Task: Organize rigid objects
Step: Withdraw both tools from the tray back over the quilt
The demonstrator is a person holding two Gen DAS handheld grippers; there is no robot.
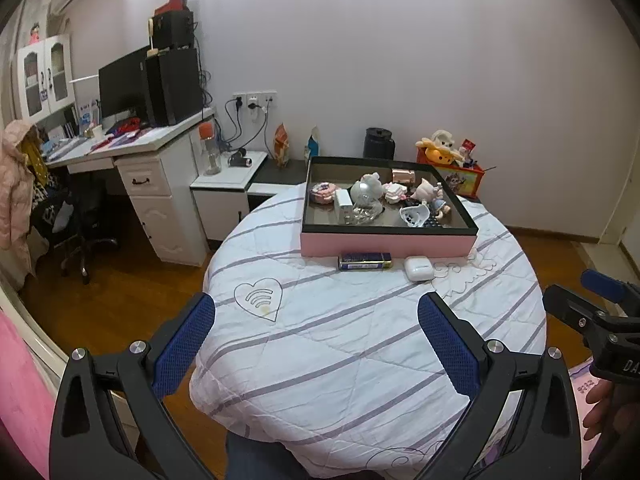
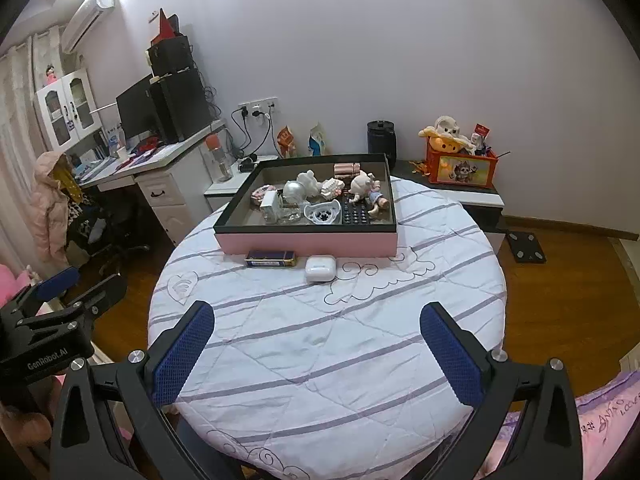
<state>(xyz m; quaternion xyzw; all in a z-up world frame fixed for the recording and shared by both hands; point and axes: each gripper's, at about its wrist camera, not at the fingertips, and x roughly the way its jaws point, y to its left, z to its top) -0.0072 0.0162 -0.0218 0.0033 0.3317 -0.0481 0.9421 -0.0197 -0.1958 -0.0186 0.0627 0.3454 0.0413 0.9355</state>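
A pink tray (image 1: 384, 245) (image 2: 304, 245) with dark rims sits at the far side of the round table (image 1: 340, 360) (image 2: 320, 340), holding several small figurines, bottles and trinkets. In front of it lie a blue tin (image 1: 365, 261) (image 2: 271, 259) and a white earbud case (image 1: 418, 268) (image 2: 320, 268). My left gripper (image 1: 316, 308) hovers open above the near table edge, nothing between its blue pads. My right gripper (image 2: 318, 316) is likewise open and empty, well short of the case. Each gripper shows at the edge of the other's view.
A white desk (image 1: 152, 148) with a monitor and black speakers stands at the left, with a low cabinet beside it. A black pot (image 1: 378, 144) and a red toy box (image 1: 460, 174) sit behind the table. Wooden floor surrounds the table. A hand (image 1: 600, 412) holds the right gripper.
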